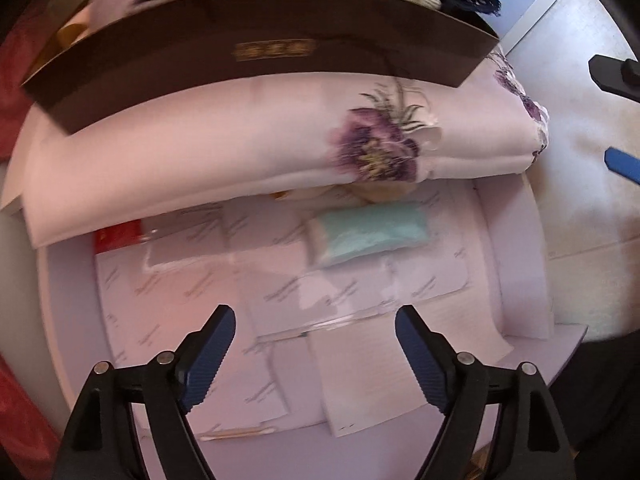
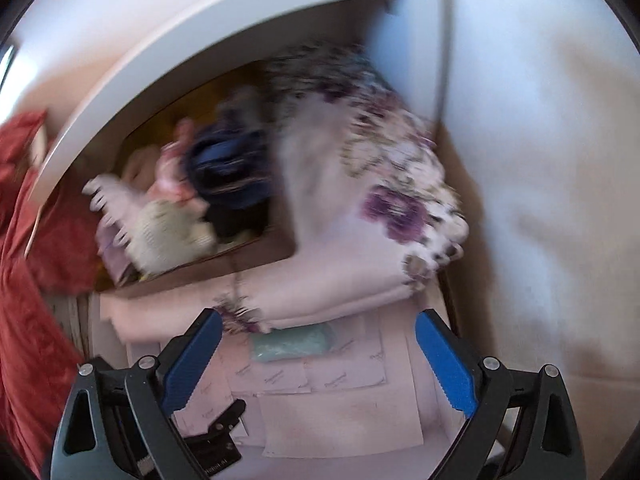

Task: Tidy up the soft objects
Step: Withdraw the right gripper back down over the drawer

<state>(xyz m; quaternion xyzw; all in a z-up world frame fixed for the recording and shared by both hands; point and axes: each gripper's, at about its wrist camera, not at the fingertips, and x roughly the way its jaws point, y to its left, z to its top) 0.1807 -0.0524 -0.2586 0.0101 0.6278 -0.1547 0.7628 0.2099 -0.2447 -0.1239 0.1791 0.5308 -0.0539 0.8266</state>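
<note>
Below, both claws hang spread wide over a white drawer-like tray [image 1: 520, 264] lined with pale printed paper sheets [image 1: 280, 288], and neither has hold of anything. Nothing lies between the blue ribbed pads of the left claw [image 1: 316, 344], and the same goes for the right claw [image 2: 320, 354]. A folded pale pink quilt with purple flower print [image 1: 224, 148] lies across the far part of the tray, its fold overhanging a small mint-green soft packet [image 1: 368, 232] that rests on the paper. A dark brown box [image 1: 256, 48] sits just behind the quilt, touching it, and is stuffed with loose cloth: a cream knitted piece [image 2: 168, 228], a navy blue fabric [image 2: 228, 168] and pinkish bits, all blurred. Red cloth [image 2: 24, 320] shows at the left edge
</note>
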